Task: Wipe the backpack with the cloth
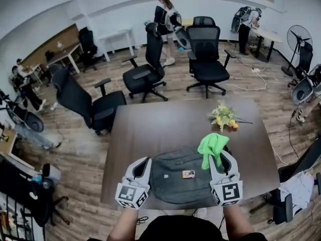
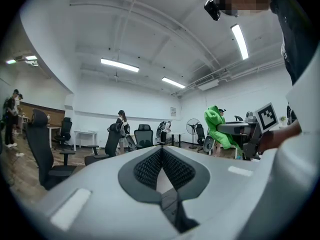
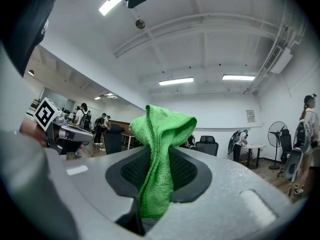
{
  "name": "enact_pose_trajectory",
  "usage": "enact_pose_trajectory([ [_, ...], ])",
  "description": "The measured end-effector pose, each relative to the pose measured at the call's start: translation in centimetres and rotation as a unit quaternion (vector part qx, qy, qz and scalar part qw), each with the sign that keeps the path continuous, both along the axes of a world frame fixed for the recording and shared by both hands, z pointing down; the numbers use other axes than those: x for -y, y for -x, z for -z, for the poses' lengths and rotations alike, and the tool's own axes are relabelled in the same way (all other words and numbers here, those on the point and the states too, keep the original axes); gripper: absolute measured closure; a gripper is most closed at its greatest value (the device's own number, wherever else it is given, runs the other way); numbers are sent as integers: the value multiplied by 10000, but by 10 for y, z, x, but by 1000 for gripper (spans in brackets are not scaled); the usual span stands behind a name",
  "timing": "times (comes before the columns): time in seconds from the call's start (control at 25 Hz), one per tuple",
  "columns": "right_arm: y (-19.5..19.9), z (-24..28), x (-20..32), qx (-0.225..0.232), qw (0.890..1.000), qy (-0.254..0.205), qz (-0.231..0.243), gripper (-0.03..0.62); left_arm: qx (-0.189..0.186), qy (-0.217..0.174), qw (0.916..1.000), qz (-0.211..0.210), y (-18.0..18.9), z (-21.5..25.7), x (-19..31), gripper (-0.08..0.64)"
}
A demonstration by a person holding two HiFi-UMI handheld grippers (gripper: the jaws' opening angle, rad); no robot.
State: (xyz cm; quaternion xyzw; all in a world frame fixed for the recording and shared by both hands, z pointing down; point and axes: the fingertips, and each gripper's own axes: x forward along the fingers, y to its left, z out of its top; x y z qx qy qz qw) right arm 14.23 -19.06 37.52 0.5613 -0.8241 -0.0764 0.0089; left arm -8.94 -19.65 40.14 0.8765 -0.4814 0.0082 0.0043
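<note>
A grey backpack (image 1: 173, 179) lies flat on the brown table (image 1: 150, 129), close to its near edge, with a small tag (image 1: 188, 173) on top. My right gripper (image 1: 219, 157) is held above the backpack's right side, shut on a green cloth (image 1: 210, 147) that bunches up over its jaws. In the right gripper view the cloth (image 3: 161, 149) is pinched between the dark pads and stands above them. My left gripper (image 1: 145, 163) hovers over the backpack's left edge, jaws closed together with nothing between them (image 2: 161, 156). From the left gripper view, the cloth (image 2: 217, 126) shows at the right.
A bunch of yellow flowers (image 1: 224, 117) lies on the table's far right. Black office chairs (image 1: 145, 69) stand behind the table, and another (image 1: 80, 102) at its left. People stand at the far wall. A fan (image 1: 300, 41) is at the right.
</note>
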Motion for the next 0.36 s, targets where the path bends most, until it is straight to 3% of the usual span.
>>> enact_pose_trajectory([
  [0.36,-8,-18,-1,-90,9998,172,-13,492,-49,-146,9999,-2,-21,3,-9,543],
])
